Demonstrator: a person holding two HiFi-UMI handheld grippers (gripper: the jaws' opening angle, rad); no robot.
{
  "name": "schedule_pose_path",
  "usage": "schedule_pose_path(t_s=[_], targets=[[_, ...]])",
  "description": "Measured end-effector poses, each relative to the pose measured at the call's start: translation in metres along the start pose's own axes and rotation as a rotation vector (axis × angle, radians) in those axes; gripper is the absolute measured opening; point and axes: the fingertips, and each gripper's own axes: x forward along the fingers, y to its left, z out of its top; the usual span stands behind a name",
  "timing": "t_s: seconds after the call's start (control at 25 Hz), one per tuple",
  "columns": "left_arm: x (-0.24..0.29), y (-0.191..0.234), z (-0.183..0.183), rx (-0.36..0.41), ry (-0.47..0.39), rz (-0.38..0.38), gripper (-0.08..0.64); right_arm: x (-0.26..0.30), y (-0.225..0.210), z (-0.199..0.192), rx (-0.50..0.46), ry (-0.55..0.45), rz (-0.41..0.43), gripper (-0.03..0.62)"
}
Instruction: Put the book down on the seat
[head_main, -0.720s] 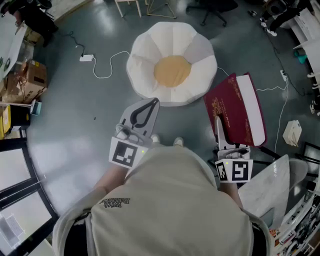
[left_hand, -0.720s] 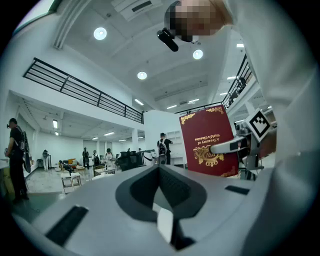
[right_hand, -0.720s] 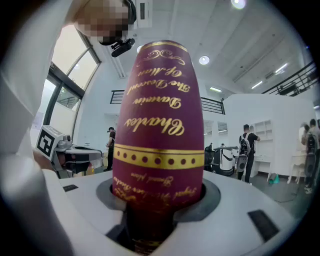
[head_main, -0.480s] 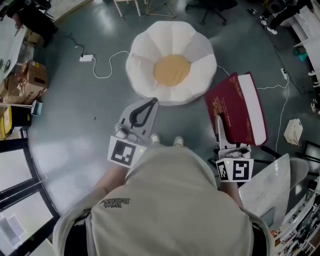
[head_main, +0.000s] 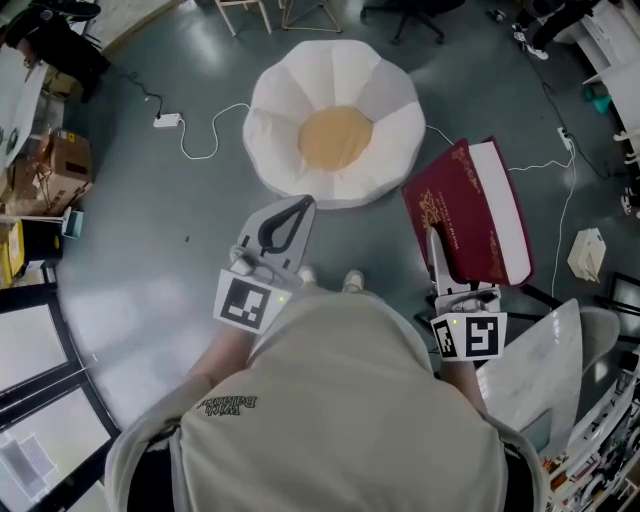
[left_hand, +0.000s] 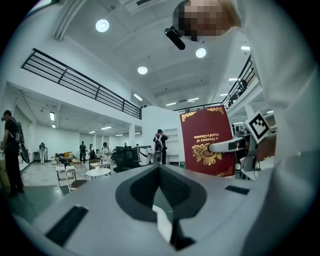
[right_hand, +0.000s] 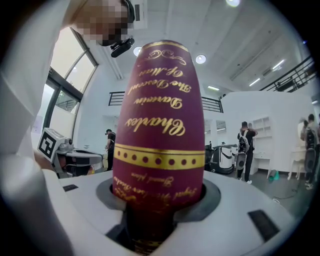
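Glossy grey floor (head_main: 150, 230); round ceiling lights (left_hand: 102, 25); black balcony railing (left_hand: 75, 81).

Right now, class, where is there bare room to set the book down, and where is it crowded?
Seat is bare all over, petals and tan centre. Floor left of it, below the cable, is free. Crowded: boxes far left, table at right.
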Motion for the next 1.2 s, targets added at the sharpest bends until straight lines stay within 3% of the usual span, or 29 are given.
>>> schedule_pose_path(t_s=[0.36, 0.84, 1.2], targets=[[0.020, -0.033, -0.001, 0.045, 0.050, 0.017, 0.009, -0.027, -0.033, -0.010, -0.003, -0.006, 0.004, 0.229], [0.041, -0.081, 0.009, 0.018, 0.032, 0.039, 0.009, -0.051, -0.059, -0.021, 0.018, -0.048, 0.056, 0.229], [0.061, -0.073, 0.001, 0.019, 0.049, 0.032, 0.009, -0.035, -0.070, -0.031, 0.016, -0.020, 0.057, 0.229]])
